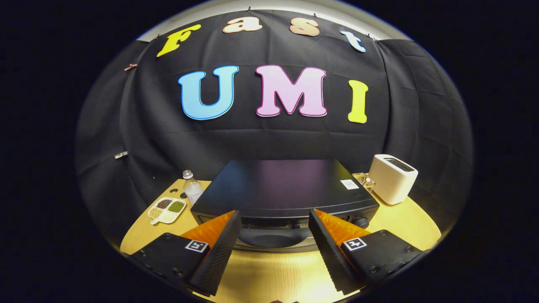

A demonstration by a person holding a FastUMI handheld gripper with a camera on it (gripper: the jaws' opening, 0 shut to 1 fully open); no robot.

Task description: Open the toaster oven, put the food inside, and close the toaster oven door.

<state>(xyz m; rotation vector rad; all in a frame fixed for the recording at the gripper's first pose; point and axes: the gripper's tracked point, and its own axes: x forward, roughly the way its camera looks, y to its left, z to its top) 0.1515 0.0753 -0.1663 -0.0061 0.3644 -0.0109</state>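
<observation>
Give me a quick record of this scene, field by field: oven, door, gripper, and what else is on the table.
oven: black toaster oven, just ahead of the jaws, on the wooden table
door: appears shut
gripper: gripper open, jaws spread wide, holding nothing
left of oven: clear bottle; divided tray of grains
right of oven: white toaster

This was a staged recording booth, not a lived-in kitchen: black cloth (269, 139) hung as the wall behind a small round wooden bench (269, 273). Kitchen props stood on the bench: a black toaster oven (282, 185), a white toaster (392, 179), a clear bottle (192, 187) and a divided tray (166, 209) of grains. The gripper (274, 227) hung spread apart just before the oven.
</observation>
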